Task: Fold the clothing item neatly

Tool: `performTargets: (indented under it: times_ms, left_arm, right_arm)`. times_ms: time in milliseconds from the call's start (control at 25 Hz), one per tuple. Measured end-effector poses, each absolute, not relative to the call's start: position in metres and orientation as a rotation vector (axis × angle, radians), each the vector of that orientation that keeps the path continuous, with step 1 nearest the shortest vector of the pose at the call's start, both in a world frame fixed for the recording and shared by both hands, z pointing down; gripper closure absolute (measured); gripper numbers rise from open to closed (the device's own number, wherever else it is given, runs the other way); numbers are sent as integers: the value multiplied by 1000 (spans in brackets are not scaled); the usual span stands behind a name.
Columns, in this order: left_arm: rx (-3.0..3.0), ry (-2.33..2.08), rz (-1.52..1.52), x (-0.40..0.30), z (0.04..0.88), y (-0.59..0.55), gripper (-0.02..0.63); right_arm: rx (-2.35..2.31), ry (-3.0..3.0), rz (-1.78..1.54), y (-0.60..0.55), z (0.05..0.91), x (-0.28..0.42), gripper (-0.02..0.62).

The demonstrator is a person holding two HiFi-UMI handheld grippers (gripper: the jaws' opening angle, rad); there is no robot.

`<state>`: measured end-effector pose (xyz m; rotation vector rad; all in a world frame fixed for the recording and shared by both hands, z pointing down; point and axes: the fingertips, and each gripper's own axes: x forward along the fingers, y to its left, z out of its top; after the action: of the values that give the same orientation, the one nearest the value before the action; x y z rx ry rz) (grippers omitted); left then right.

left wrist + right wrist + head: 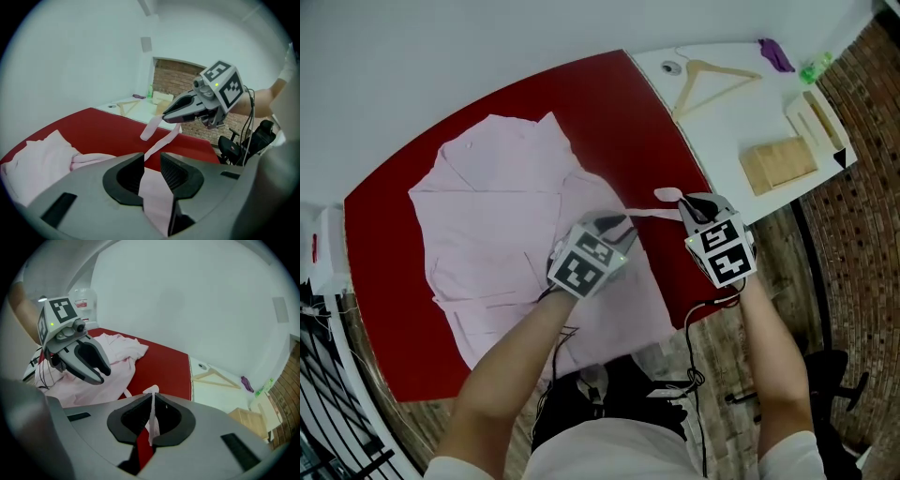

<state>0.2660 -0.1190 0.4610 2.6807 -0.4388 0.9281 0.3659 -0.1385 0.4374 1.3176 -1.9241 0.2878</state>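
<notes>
Our left tool (152,166) grasps a fold of the shirt (497,216), and the cloth runs up between its pads. Our right tool (152,404) is clenched on the end of a narrow strip (652,211) of that shirt, with only a thin edge showing past its jaws. The strip hangs in the air between the two tools. The rest of the shirt lies spread and rumpled on the red bench (384,281), beyond and to the left of the left tool.

We judge the cloth light, soft and limp. It will sag and crease wherever it is unsupported, and a thin edge could slip from the pads. It is best taken at seams, cuffs or hems, with the tools well apart to keep it flat.

We see no container. On the white bench (712,141), beyond and to the right of the right tool, lie a hanger (712,80) and wooden blocks (778,164), apart from each other.
</notes>
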Motion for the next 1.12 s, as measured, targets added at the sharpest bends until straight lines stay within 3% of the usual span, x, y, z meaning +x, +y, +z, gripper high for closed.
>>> performTargets:
  times_ms: [1120]
  left_arm:
    - [2510,-749,670,65,433,-81,511]
  right_arm:
    - [893,-2065,-14,-115,409,121,568]
